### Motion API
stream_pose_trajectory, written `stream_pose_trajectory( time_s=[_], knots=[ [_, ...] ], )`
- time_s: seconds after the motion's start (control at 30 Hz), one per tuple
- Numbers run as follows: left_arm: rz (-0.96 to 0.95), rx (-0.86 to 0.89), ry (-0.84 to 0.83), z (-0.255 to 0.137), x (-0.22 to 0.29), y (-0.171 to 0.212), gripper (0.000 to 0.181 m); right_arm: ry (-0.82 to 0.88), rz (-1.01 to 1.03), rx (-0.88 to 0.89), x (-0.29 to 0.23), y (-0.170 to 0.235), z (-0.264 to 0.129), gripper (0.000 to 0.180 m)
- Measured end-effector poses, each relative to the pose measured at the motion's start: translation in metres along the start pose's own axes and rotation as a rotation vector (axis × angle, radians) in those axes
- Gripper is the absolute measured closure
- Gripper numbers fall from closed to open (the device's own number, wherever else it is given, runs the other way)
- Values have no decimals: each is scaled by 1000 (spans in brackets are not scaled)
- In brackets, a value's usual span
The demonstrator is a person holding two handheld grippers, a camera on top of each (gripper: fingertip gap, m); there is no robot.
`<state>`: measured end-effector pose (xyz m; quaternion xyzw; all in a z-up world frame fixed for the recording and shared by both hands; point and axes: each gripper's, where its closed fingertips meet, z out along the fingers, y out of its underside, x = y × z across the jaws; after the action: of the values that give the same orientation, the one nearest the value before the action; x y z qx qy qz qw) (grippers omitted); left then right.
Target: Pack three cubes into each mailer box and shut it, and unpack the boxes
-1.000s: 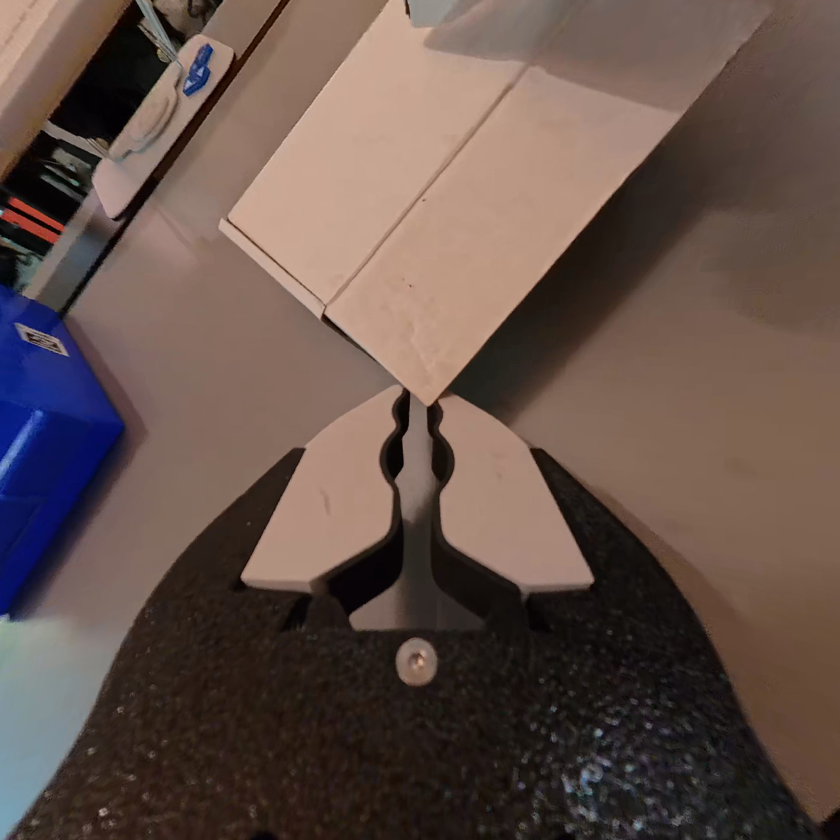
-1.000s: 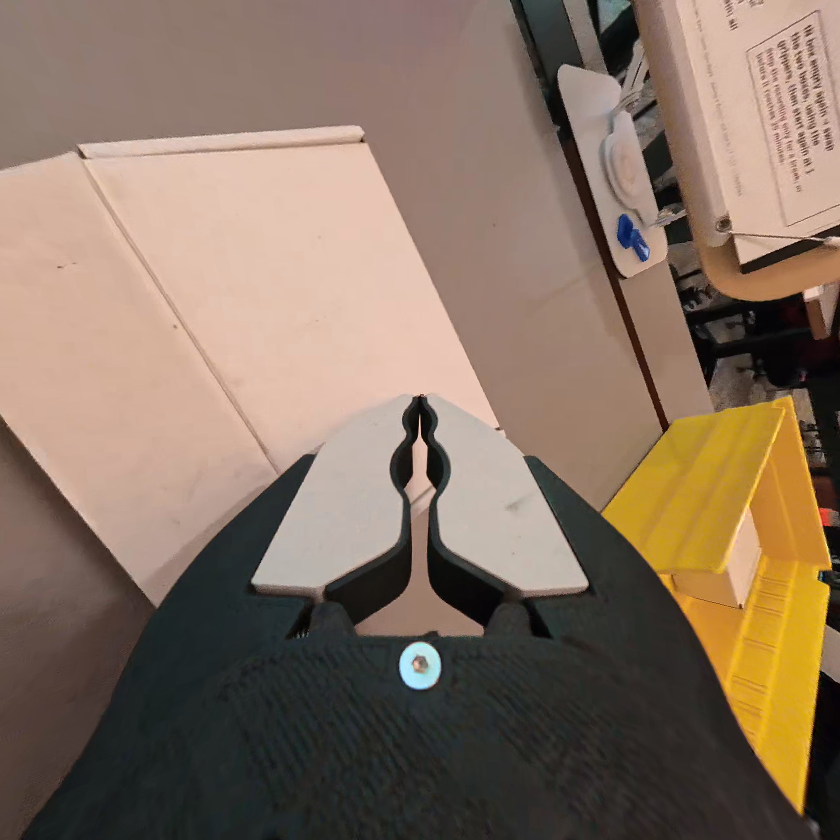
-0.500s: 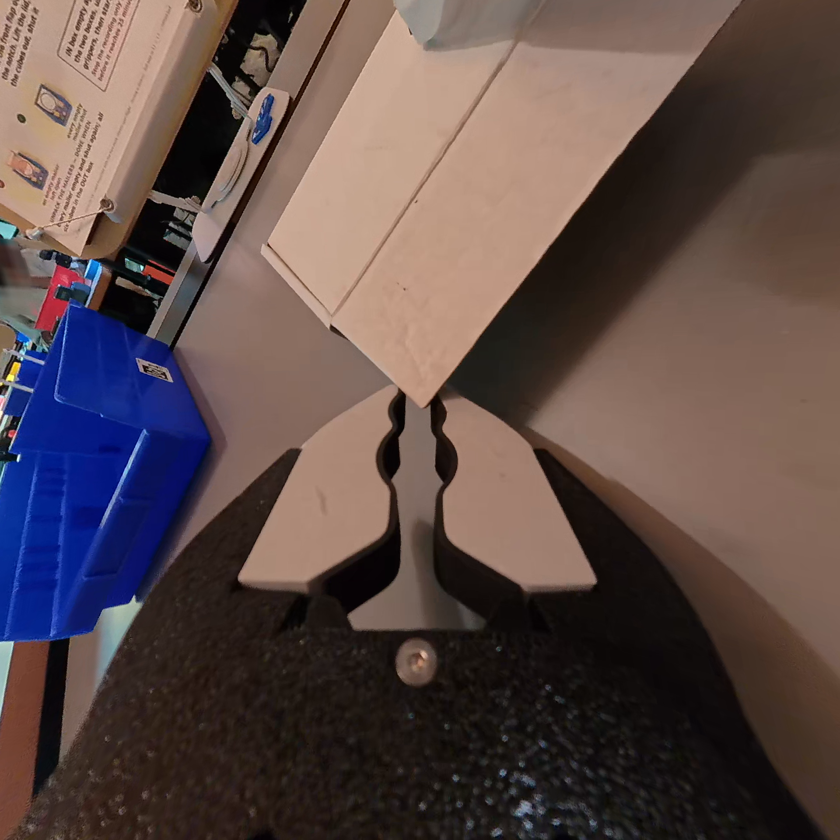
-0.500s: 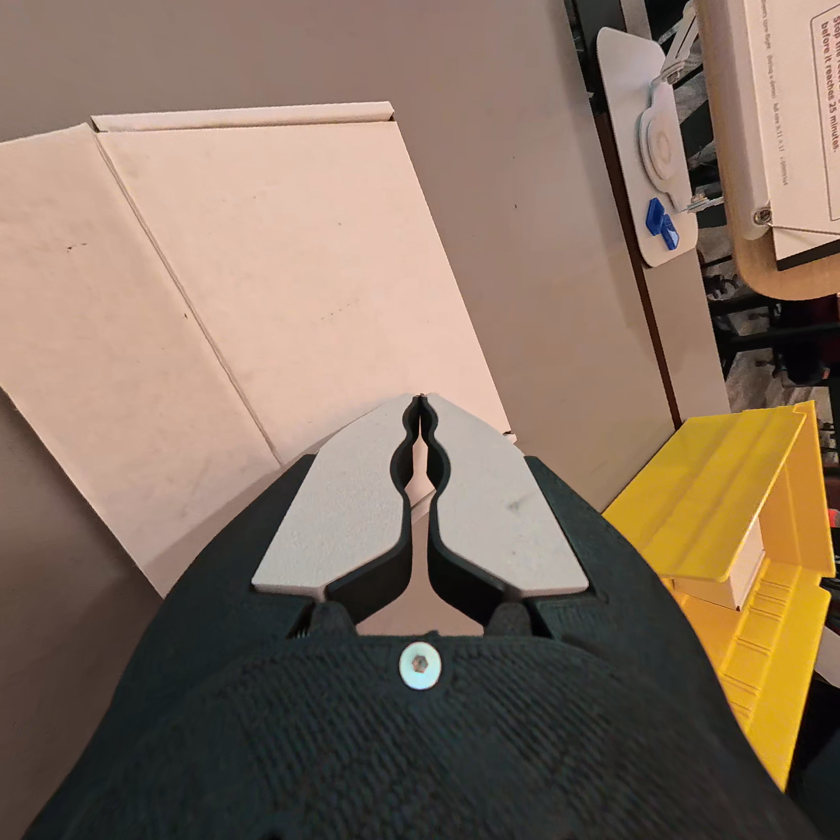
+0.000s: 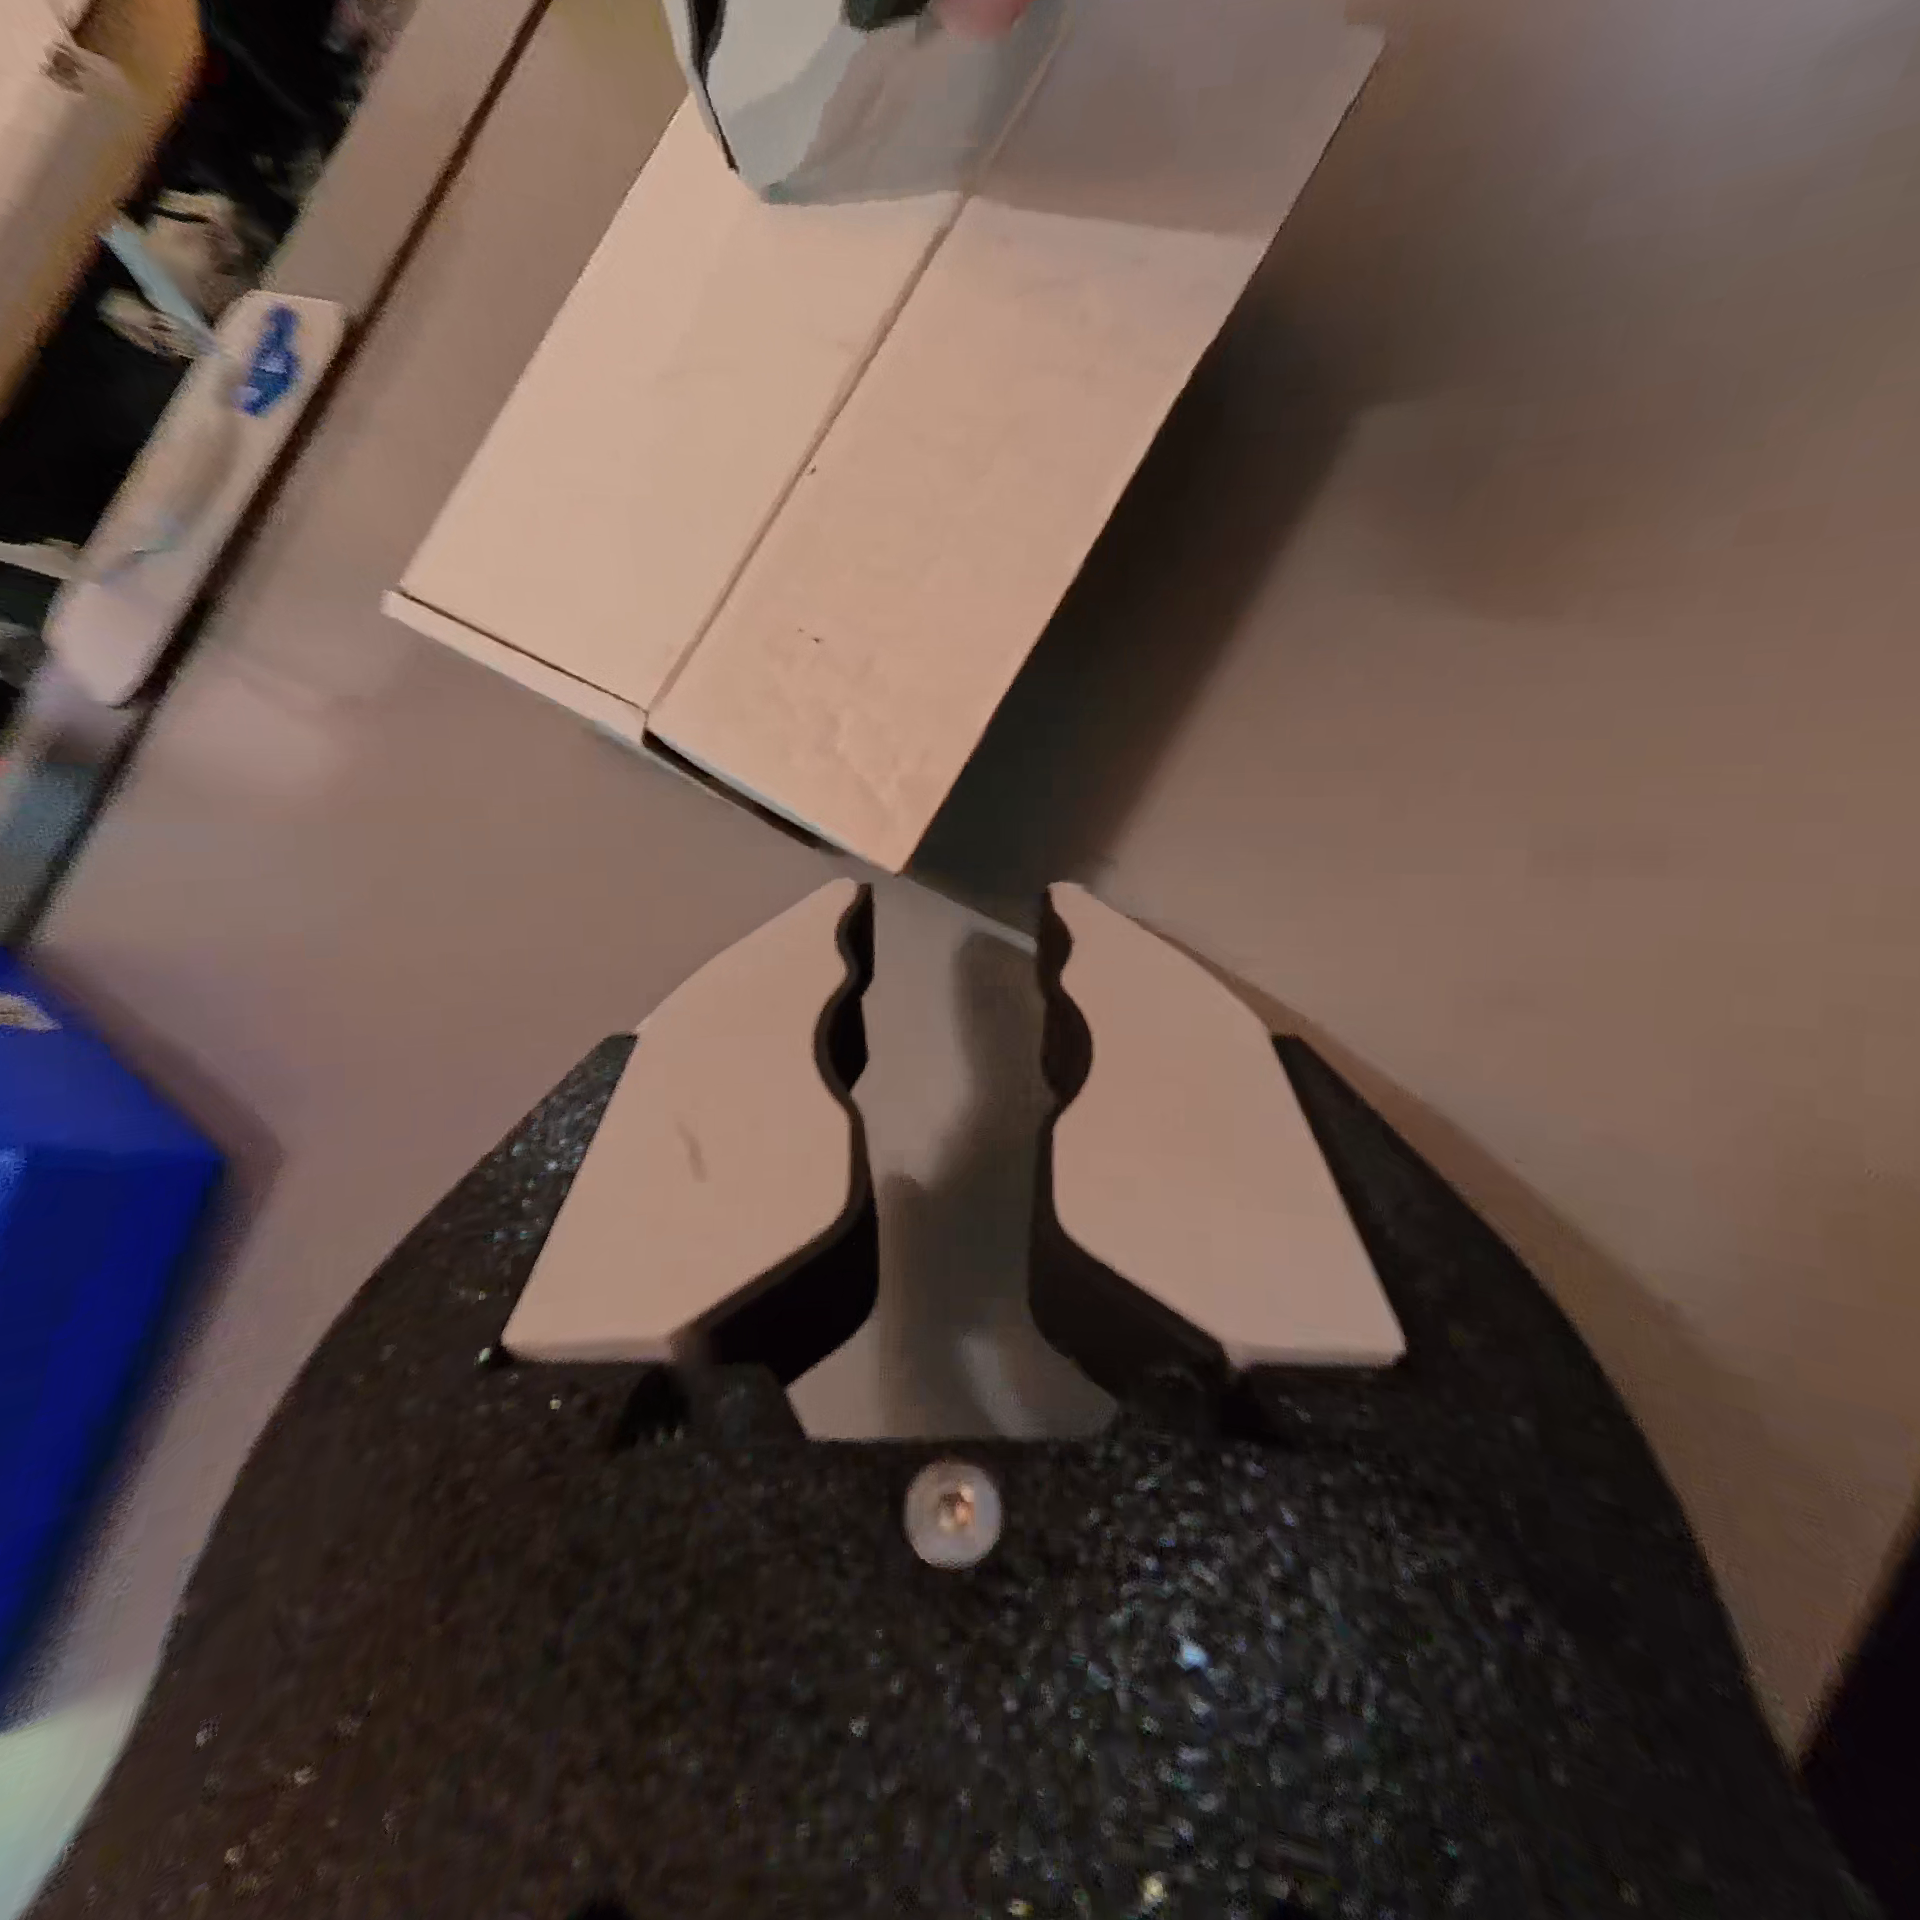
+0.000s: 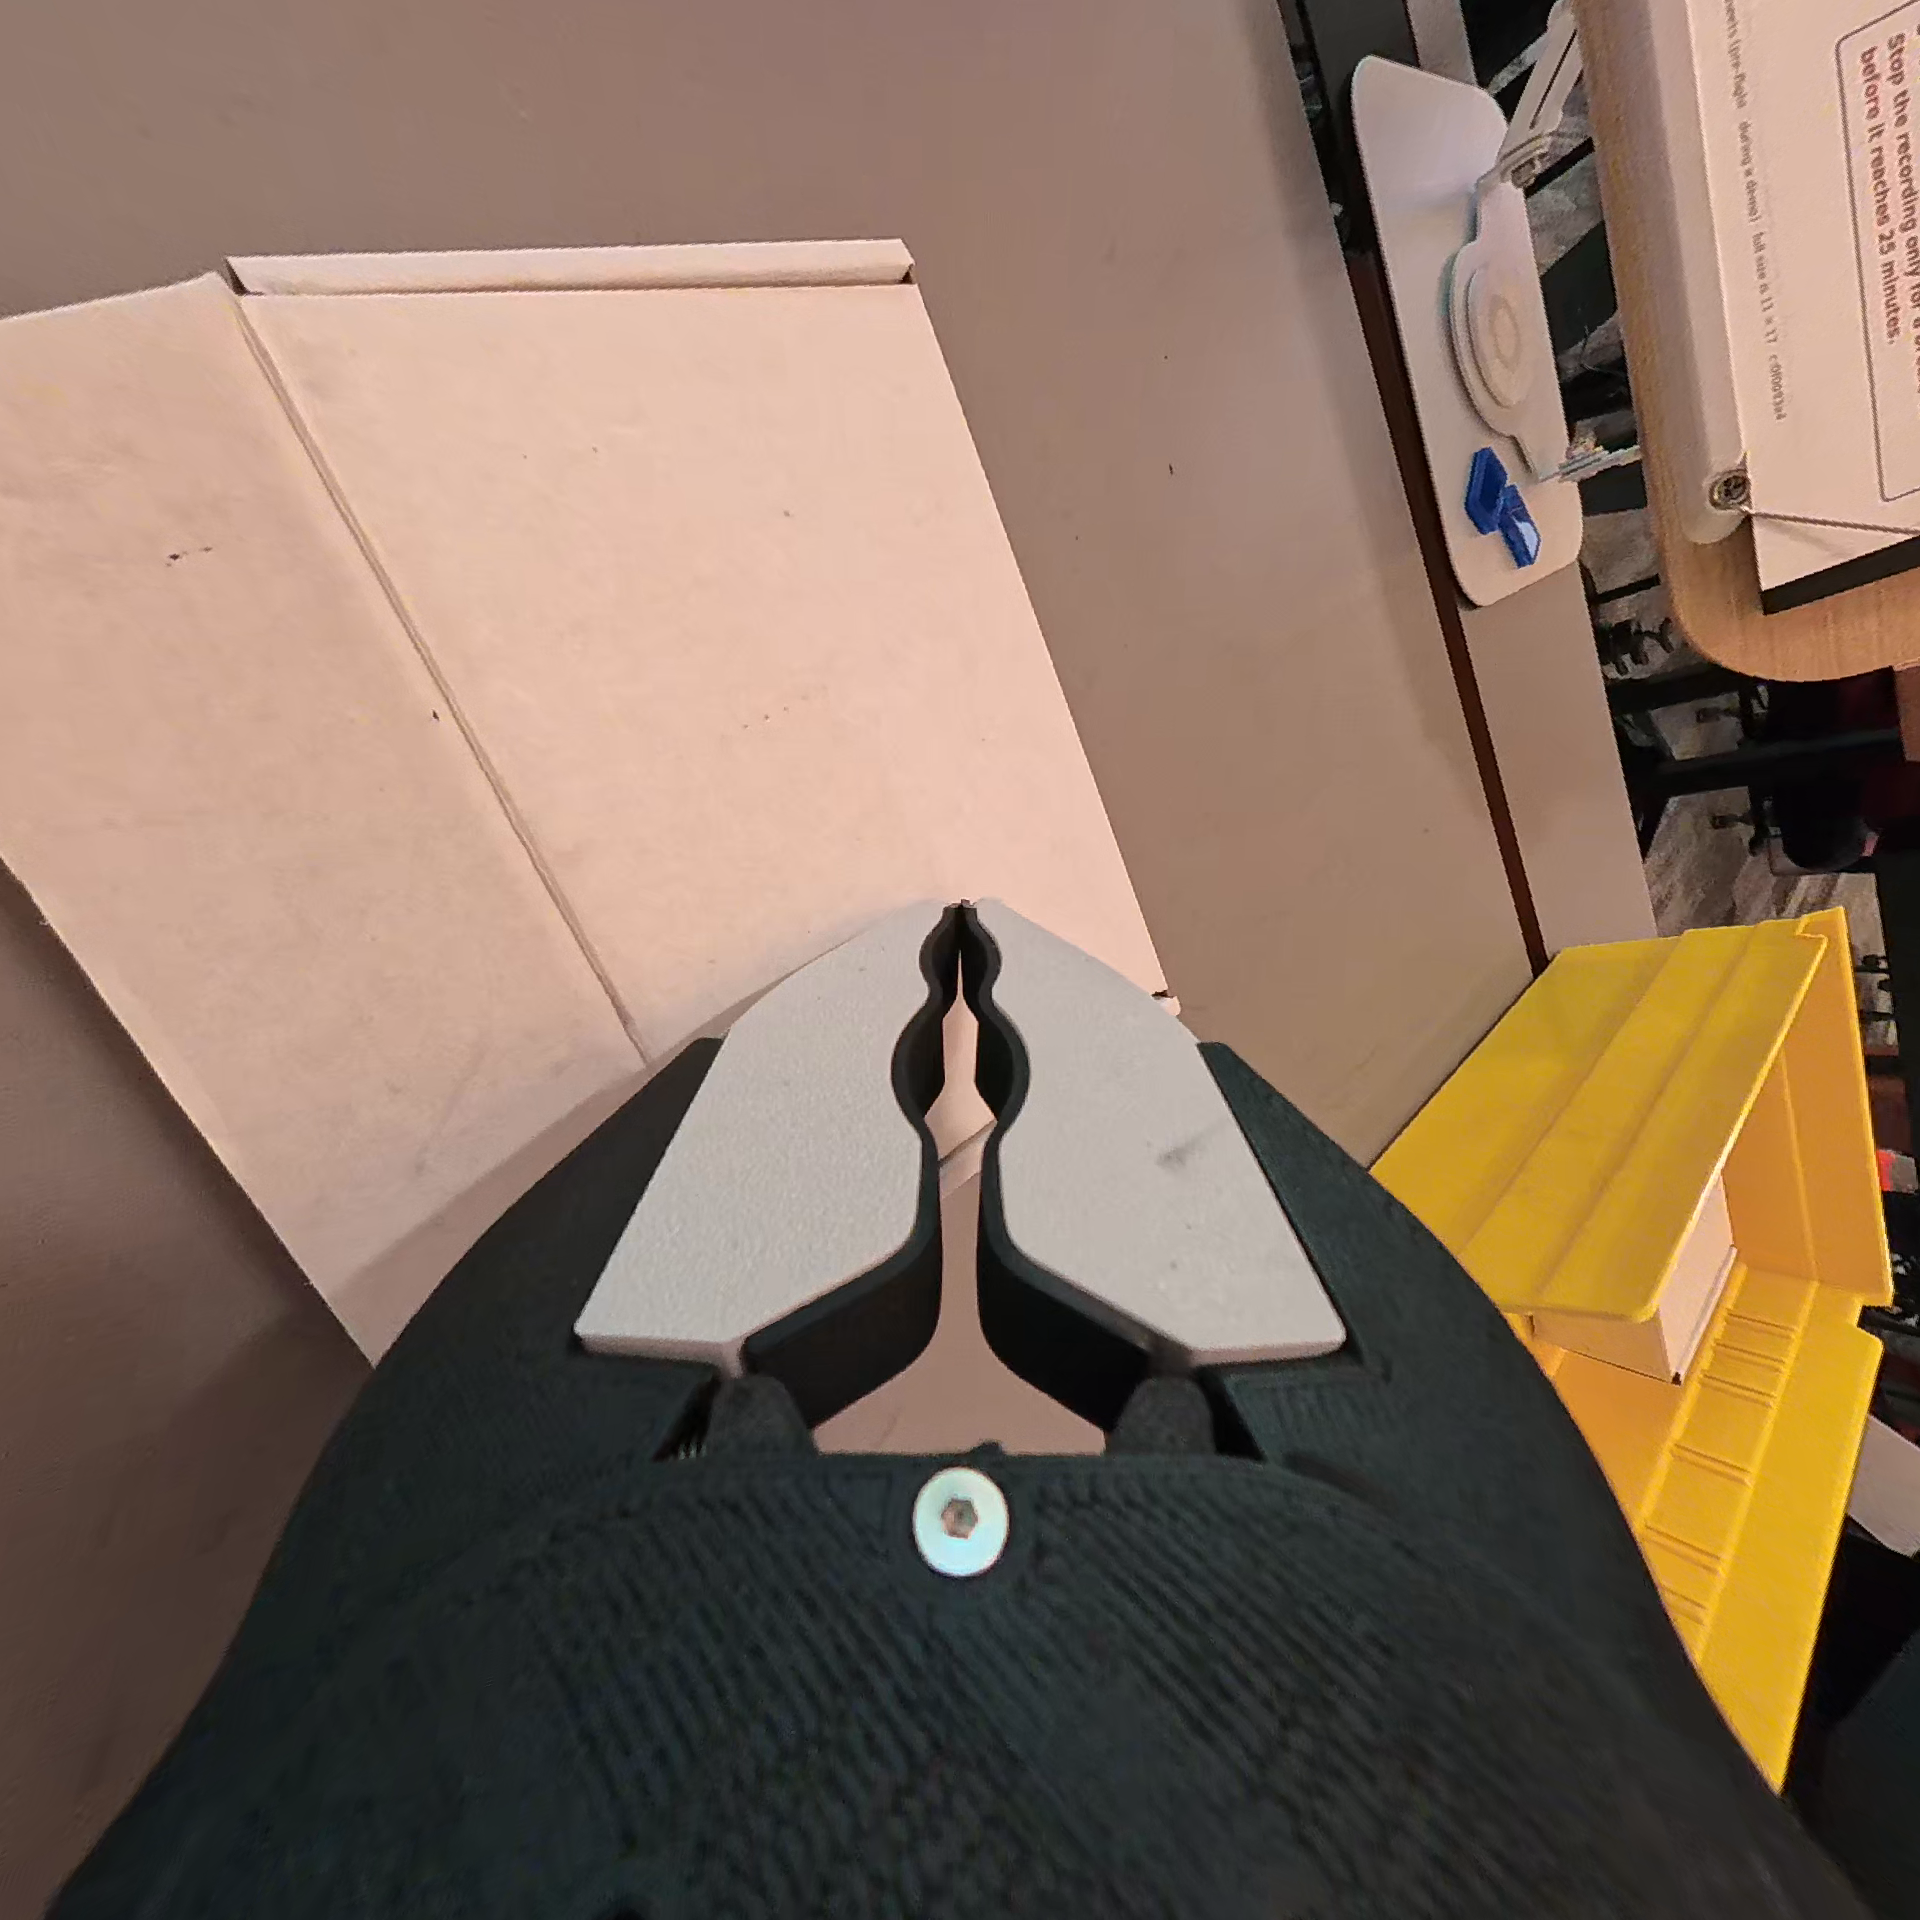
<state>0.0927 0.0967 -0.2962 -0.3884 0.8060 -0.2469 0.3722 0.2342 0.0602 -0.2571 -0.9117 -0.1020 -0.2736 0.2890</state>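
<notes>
A white mailer box (image 5: 831, 499) lies shut on the grey table (image 5: 1507, 727). My left gripper (image 5: 956, 888) is open and empty, its tips just short of the box's near corner. My right gripper (image 6: 964, 910) is shut, with its tips over the box's top panel (image 6: 665, 623) near the right edge. I cannot tell whether it touches the panel. It also shows at the top of the left wrist view (image 5: 852, 104), over the far end of the box. No cubes are in view.
A blue bin (image 5: 83, 1299) stands at the table's left. A yellow bin (image 6: 1662, 1195) holding a white box (image 6: 1704, 1288) stands at the right. A white plate with a blue clip (image 6: 1475, 343) and a printed sign board (image 6: 1818, 260) sit past the table's far edge. My right fingertips sit around 15 centimetres from my left ones.
My left gripper has opened from a narrow gap at the box's near corner and drawn back a little. The right gripper stays shut over the box.
</notes>
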Motion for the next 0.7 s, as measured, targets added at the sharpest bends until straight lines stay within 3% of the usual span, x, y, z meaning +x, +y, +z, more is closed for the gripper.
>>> stream_pose_trajectory(
  time_s=[0.1,0.23,0.4,0.43,0.53,0.7],
  knots=[
    [-134,98,117,-10,4,-11,138,3,-8,2,0,0,0,180],
    [-295,228,151,-17,-2,-29,131,4,-23,13,-1,-1,-1,180],
    [-471,276,49,-16,-34,-37,135,-63,72,117,1,-4,-8,175],
    [-480,268,22,-15,-42,-36,136,-71,132,149,6,-3,-15,166],
    [-457,246,-55,-7,-68,-35,150,-75,289,204,19,10,-41,164],
    [-315,201,-115,13,-101,-53,164,-169,483,185,-8,56,-70,148]
  ],
)
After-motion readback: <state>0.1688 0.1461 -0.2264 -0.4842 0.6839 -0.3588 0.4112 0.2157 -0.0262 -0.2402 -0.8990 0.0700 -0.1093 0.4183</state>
